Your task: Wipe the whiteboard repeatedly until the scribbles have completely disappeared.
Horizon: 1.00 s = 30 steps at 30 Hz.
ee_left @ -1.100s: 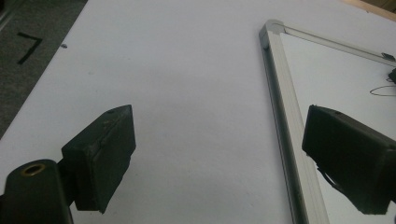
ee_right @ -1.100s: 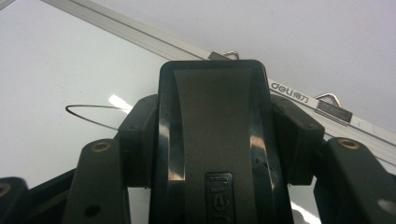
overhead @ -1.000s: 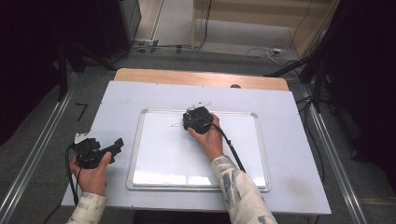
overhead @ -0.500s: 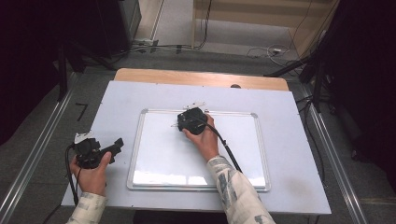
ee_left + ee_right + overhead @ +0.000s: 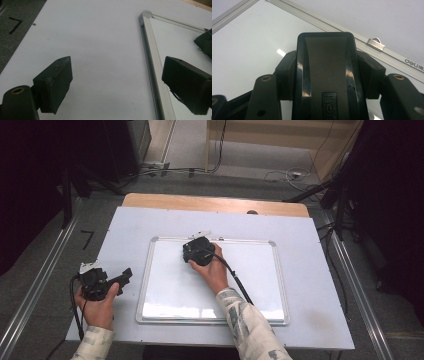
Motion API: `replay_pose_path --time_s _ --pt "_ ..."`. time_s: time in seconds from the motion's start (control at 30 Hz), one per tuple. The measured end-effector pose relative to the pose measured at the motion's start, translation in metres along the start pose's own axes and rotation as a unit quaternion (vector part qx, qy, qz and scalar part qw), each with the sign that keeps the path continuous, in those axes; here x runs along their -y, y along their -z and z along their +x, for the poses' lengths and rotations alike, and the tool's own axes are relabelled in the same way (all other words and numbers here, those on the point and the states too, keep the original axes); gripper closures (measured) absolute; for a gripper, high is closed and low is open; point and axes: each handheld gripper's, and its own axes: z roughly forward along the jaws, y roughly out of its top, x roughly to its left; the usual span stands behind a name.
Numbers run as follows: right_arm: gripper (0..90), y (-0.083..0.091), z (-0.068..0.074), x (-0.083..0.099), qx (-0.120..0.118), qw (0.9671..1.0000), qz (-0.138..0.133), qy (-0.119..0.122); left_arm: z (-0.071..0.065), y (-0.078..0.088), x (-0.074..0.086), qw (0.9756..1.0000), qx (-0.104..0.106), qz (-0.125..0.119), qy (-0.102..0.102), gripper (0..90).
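High view, at the counter (image 5: 320, 320): the right tool (image 5: 198, 251), clamped on a black whiteboard eraser (image 5: 325, 75), presses it flat against the whiteboard (image 5: 260, 280) near the board's top edge, at about 11 o'clock from its centre. The right gripper view has the eraser wedged between both jaws, its front end pointing toward the aluminium frame and a small metal hanger clip (image 5: 375, 43) at roughly 1 o'clock. The left tool (image 5: 102, 281) rests at 9 o'clock of the board, off the frame on bare counter, its jaws standing wide with nothing between them. The work appears to be mid-wipe along the upper strip. No marks are legible on the glossy surface, so progress is hard to judge. A next stroke would call for steady downward pressure, a flat eraser face, and stopping short of the raised frame.
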Motion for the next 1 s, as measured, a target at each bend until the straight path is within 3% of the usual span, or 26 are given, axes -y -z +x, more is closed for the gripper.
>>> replay_pose_path --time_s 0.7,1.0 --pt "39.0 -0.003 0.022 -0.003 -0.016 0.9996 0.000 0.022 0.000 0.001 0.000 1.0000 0.000 -0.002 0.002 10.5" --pt "39.0 -0.004 0.025 -0.004 -0.017 0.9995 0.000 0.027 0.001 0.001 0.000 1.0000 0.000 -0.001 0.003 10.5"
